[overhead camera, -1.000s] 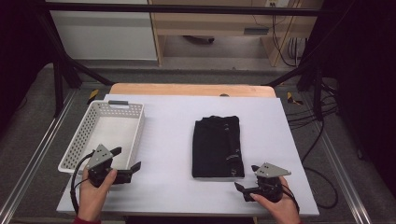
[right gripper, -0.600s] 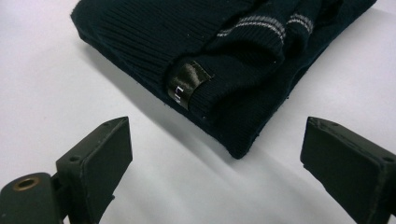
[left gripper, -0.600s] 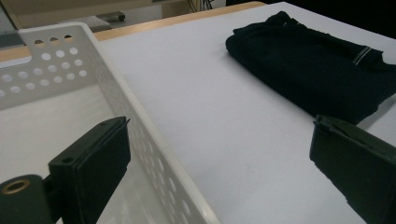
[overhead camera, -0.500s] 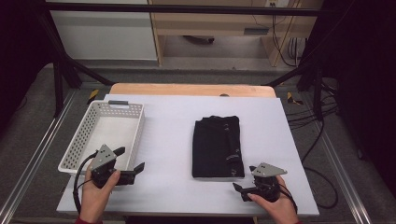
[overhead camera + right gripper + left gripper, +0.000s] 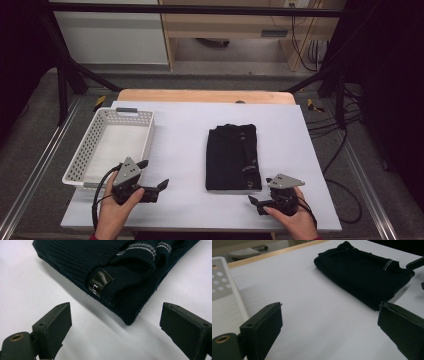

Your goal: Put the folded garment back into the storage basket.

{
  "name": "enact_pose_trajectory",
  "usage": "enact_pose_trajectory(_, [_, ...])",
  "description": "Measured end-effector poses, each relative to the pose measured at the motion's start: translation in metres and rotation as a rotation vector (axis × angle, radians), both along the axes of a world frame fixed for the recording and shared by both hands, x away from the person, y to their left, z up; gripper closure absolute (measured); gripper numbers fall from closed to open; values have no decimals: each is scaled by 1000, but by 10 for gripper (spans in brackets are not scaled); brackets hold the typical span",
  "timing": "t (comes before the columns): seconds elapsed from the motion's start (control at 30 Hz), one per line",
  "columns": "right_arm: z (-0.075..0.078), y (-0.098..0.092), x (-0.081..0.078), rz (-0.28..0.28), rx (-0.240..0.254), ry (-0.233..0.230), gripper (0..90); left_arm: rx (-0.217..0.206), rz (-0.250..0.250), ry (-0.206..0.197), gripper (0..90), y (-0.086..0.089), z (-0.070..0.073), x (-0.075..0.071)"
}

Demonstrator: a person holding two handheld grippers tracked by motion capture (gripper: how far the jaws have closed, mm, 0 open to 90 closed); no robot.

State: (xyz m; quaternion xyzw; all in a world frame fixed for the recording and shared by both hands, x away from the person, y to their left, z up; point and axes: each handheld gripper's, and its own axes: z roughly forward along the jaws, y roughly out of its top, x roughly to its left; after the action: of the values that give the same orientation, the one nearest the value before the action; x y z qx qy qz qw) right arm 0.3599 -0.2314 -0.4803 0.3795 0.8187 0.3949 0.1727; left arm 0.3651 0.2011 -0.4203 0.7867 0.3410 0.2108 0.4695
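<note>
A folded black knit sweater point(image 5: 232, 157) lies flat on the white table point(image 5: 180, 135), right of centre. My left gripper point(image 5: 152, 174) is open near the front edge, between the basket and the sweater, and holds nothing. In the left gripper view the gripper point(image 5: 329, 322) faces the sweater point(image 5: 362, 272) across bare table. My right gripper point(image 5: 260, 192) is open just off the sweater's near right corner. In the right gripper view its jaws stand wide apart point(image 5: 117, 322) before that corner point(image 5: 100, 262), where a shiny black label point(image 5: 100, 282) shows. Nothing is held.
An empty white perforated basket point(image 5: 82, 160) stands at the left of the table, its wall close to my left gripper point(image 5: 222, 277). A wooden board point(image 5: 200, 96) edges the table's far side. Cables and black frame legs lie on the floor around.
My left gripper has slid a little to the right, away from the basket's near corner. The right gripper has barely shifted. The sweater has not moved.
</note>
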Motion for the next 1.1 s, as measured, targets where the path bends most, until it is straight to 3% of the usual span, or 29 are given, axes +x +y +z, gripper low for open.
enact_pose_trajectory(0.17, [0,1,1,-9,-7,8,145,32,-29,19,57,-15,-5,0])
enact_pose_trajectory(0.33, [-1,2,5,-22,-22,17,247,53,-44,36,60,-24,-10,1])
enact_pose_trajectory(0.7, [-2,4,8,-14,-42,26,356,46,-67,70,81,-34,-19,5])
enact_pose_trajectory(1.1, [-2,5,11,-16,-48,29,424,90,-132,90,114,-74,-36,9])
